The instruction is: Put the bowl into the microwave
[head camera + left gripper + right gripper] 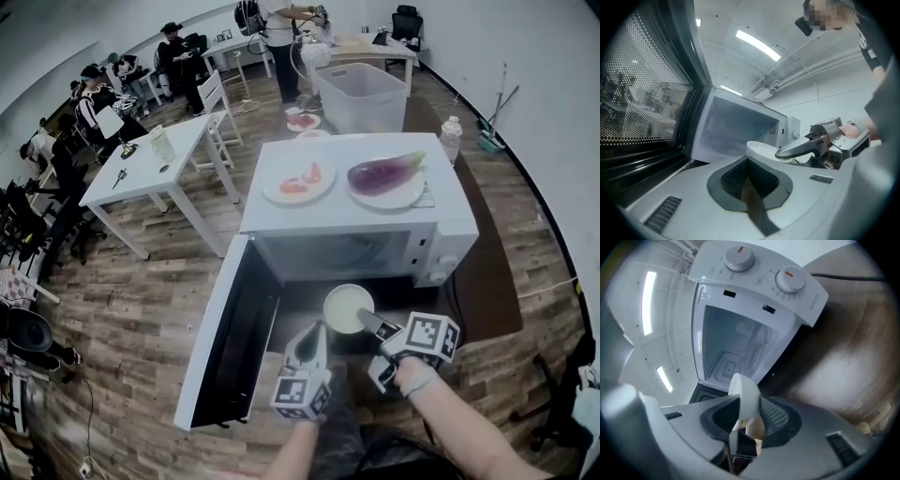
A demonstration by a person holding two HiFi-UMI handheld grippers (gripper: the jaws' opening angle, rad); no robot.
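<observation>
A white bowl (345, 307) hangs just in front of the open microwave (356, 248), a little below its cavity mouth. My right gripper (367, 322) is shut on the bowl's right rim. In the right gripper view the bowl's rim (744, 394) stands edge-on between the pads, with the empty cavity (733, 350) straight beyond. My left gripper (309, 345) hovers to the lower left of the bowl, shut and holding nothing. From the left gripper view the bowl (761, 150) shows past the closed jaws, with a right gripper finger (801, 146) over its rim.
The microwave door (225, 337) swings wide open to the left. On top of the microwave sit a plate with an eggplant (386, 173) and a plate with red pieces (300, 180). Behind are a plastic bin (361, 94), a white table (150, 164) and several people.
</observation>
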